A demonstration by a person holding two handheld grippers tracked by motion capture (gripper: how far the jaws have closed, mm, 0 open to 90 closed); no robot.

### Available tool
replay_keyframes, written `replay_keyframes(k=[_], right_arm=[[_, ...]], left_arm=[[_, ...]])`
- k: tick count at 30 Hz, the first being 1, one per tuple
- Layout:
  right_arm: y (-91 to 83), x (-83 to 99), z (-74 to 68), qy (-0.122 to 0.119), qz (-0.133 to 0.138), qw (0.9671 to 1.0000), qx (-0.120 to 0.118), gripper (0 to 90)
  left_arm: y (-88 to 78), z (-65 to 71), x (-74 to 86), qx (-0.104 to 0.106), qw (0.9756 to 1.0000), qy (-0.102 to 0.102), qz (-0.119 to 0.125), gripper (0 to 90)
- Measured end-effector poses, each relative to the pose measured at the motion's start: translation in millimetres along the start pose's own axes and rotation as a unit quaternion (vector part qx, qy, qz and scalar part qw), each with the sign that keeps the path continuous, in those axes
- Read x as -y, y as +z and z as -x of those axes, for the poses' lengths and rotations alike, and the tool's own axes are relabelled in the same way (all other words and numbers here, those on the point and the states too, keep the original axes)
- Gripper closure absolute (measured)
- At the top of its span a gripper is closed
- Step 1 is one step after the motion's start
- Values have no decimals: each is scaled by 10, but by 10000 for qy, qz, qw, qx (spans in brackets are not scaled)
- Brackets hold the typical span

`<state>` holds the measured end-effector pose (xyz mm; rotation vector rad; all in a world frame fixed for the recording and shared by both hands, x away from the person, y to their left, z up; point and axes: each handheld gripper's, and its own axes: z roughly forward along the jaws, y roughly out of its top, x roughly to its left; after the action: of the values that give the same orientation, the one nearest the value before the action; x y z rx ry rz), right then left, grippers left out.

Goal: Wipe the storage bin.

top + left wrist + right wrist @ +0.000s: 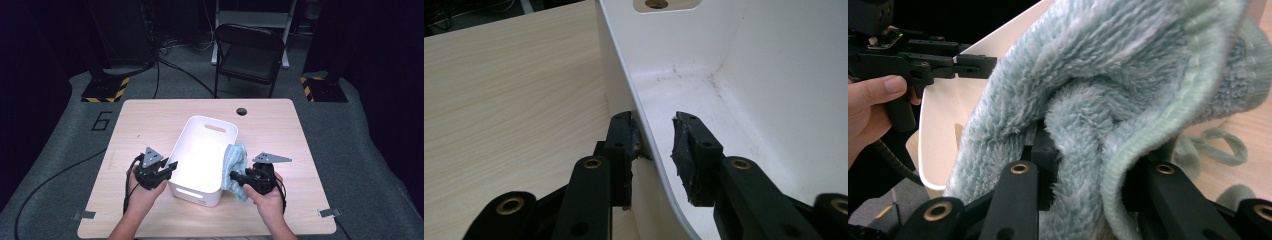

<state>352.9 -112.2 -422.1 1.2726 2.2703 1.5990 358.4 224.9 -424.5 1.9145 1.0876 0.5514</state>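
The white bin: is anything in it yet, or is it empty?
Empty: the white bin shows bare floor, and the towel hangs outside its wall in the right gripper.

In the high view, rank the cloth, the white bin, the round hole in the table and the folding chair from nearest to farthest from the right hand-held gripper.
From the right hand-held gripper:
1. Light blue cloth: clamped in its jaws, draped at the bin's right wall.
2. White bin: just left of it, mid-table.
3. Round hole: near the table's far edge.
4. Folding chair: on the floor beyond the table.
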Motion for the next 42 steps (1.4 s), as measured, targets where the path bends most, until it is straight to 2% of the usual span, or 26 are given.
replay_keyframes(k=[4, 10, 20, 21, 24, 26, 27, 29, 35, 38, 42], right_arm=[[24, 18, 26, 83, -77, 9999, -51, 698], [108, 109, 57, 161, -294, 9994, 68, 700], [353, 319, 242, 492, -721, 9958, 265, 701], [387, 341, 269, 468, -729, 9959, 273, 702], [479, 395, 309, 494, -912, 9938, 401, 702], [546, 442, 336, 492, -1088, 9917, 473, 701], [591, 476, 351, 478, -1256, 9896, 511, 701], [629, 512, 365, 483, -1377, 9879, 531, 702], [592, 488, 313, 385, -1327, 9886, 597, 700], [509, 431, 274, 392, -1227, 9907, 440, 701], [350, 294, 174, 282, -918, 9951, 244, 701]], left_arm=[[1, 6, 7, -7, 10000, -72, 34, 697], [-3, 11, 8, -15, 10000, -95, 25, 699], [5, 10, 8, -128, 9998, -160, 42, 671], [5, 7, 9, -147, 9997, -168, 36, 666], [10, 1, 12, -168, 9996, -211, 76, 650], [11, -3, 13, -157, 9996, -220, 74, 639], [12, -5, 13, -144, 9996, -220, 70, 632], [13, -13, 15, -102, 9996, -243, 56, 617], [11, -9, 14, -77, 9997, -238, 21, 595], [14, -2, 13, -110, 9997, -236, 28, 593], [17, 6, 12, -127, 9996, -252, 30, 589]])
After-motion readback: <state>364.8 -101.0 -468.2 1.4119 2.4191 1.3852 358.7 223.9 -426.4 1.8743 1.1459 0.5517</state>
